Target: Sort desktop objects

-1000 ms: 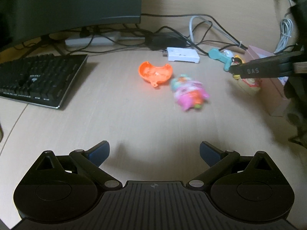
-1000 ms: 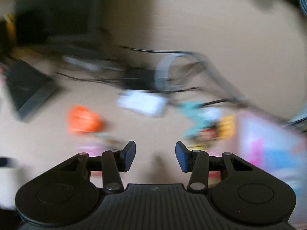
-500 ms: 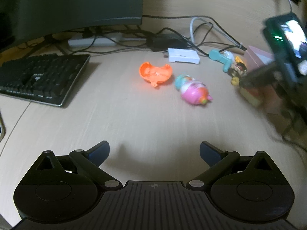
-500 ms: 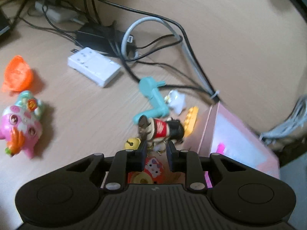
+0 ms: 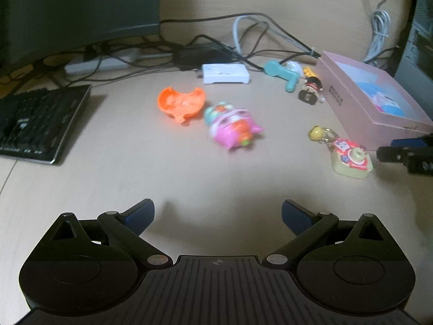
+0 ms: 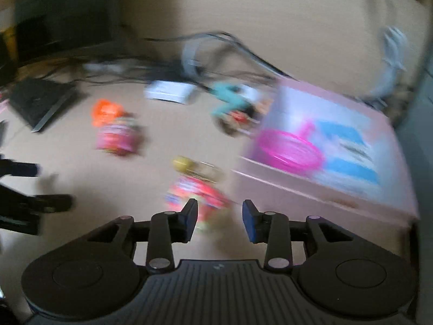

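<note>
Small toys lie on the wooden desk. In the left wrist view I see an orange shell (image 5: 180,104), a pink toy (image 5: 231,126), a teal piece (image 5: 281,73), a small figure (image 5: 311,89) and a red-and-yellow keychain charm (image 5: 349,157). A pink box (image 5: 360,100) stands at the right. My left gripper (image 5: 217,216) is open and empty, well short of the toys. My right gripper (image 6: 219,220) is open, just behind the keychain charm (image 6: 196,193); its view is blurred. Its tip shows in the left wrist view (image 5: 400,151).
A black keyboard (image 5: 35,122) lies at the left under a monitor (image 5: 78,8). A white adapter (image 5: 226,73), a power strip (image 5: 100,63) and tangled cables (image 5: 243,38) run along the back. The pink box (image 6: 324,146) holds a magenta dish (image 6: 289,151).
My right gripper opened and pulled back from the small figure and charm toward the near right. The keychain charm now lies apart from the figure. The left gripper stayed put.
</note>
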A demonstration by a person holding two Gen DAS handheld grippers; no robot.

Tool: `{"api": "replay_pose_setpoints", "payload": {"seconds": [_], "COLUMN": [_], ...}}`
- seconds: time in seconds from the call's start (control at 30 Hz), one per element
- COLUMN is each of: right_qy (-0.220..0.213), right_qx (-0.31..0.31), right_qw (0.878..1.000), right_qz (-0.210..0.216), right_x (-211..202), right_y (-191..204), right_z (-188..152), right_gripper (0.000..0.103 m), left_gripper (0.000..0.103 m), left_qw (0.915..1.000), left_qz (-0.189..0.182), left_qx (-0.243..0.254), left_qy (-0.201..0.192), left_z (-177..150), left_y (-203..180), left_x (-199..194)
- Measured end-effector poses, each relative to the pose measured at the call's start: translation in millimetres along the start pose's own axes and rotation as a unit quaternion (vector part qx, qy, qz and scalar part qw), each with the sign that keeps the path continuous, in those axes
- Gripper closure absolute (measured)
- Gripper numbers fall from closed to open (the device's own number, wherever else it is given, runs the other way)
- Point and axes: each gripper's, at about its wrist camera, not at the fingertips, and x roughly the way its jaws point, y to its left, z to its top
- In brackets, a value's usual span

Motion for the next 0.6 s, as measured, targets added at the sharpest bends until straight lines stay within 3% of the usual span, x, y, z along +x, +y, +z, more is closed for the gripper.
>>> {"api": "replay_pose_setpoints", "payload": {"seconds": [0.07, 0.13, 0.2, 0.27, 0.3, 0.43, 0.5, 0.53, 0.6], "right_qy": [-0.009, -0.015, -0.023, -0.028, -0.027, -0.008, -0.001, 0.002, 0.0], "right_qx": [0.025, 0.056, 0.069, 0.075, 0.072, 0.044, 0.04, 0.034, 0.022], "right_qw": [0.999, 0.998, 0.997, 0.995, 0.995, 0.997, 0.997, 0.998, 0.998], "right_qz": [-0.03, -0.026, 0.009, 0.053, 0.067, 0.061, 0.064, 0.061, 0.06], "right_x": [7.1, 9.3, 3.1, -1.2, 0.4, 14.4, 22.1, 23.1, 20.4], "right_y": [-16.9, -26.6, -23.8, -13.4, -5.7, 25.2, 33.7, 37.5, 40.0], "right_z": [2.6, 4.9, 6.2, 5.2, 5.4, 3.8, 4.0, 3.3, -0.3], "right_gripper": [0.067, 0.067, 0.055, 0.025, 0.023, 0.023, 0.033, 0.046, 0.046], "left_gripper": [0.0, 0.0, 0.0, 0.0, 0.0, 0.0, 0.0, 0.0, 0.0], "left_qw": [1.0, 0.9998, 0.9998, 0.9998, 0.9998, 0.9999, 0.9999, 0.9998, 0.9995], "left_qz": [-0.004, -0.005, -0.005, -0.002, 0.0, 0.003, 0.002, 0.002, 0.002], "left_qx": [0.008, 0.017, 0.021, 0.019, 0.017, 0.012, 0.015, 0.021, 0.032], "left_qy": [-0.001, -0.002, -0.004, -0.002, -0.001, 0.006, 0.006, 0.005, 0.002], "left_z": [2.2, 4.4, 5.8, 6.9, 7.2, 9.4, 10.0, 10.6, 12.9], "left_y": [-2.6, -4.0, -3.2, -0.4, 0.5, 2.4, 1.1, -0.4, -2.4], "left_x": [0.8, 0.7, -0.4, 0.7, 1.8, 5.4, 4.8, 4.7, 6.0]}}
